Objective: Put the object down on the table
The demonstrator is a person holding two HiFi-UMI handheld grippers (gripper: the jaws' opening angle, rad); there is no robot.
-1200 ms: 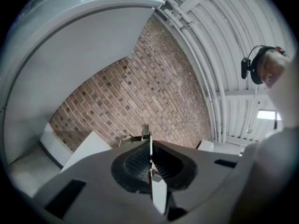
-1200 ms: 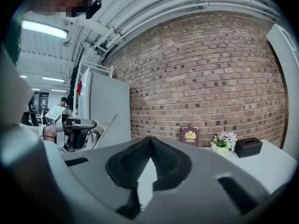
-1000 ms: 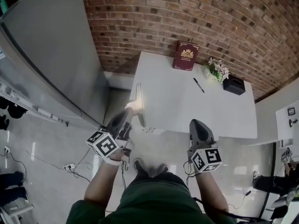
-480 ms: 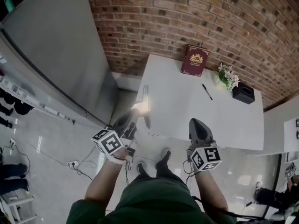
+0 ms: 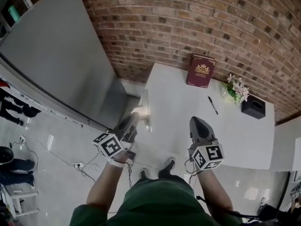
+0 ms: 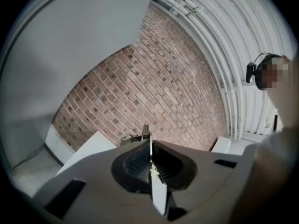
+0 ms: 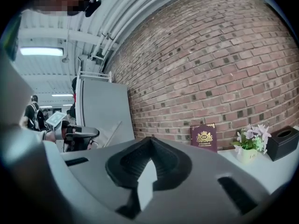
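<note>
Panel (image 5: 146, 108), thin and flat, pinched edge-on in your left gripper (image 5: 136, 113) at the table's (image 5: 188, 121) left edge, your right gripper (image 5: 197, 122) closed, empty.

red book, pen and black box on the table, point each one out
red book (image 5: 201, 71): head view, middle of its cover
pen (image 5: 213, 105): head view, middle of its barrel
black box (image 5: 253, 108): head view, its top face

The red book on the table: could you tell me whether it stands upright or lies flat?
Upright: the red book stands on end, cover facing out, by the brick wall.
</note>
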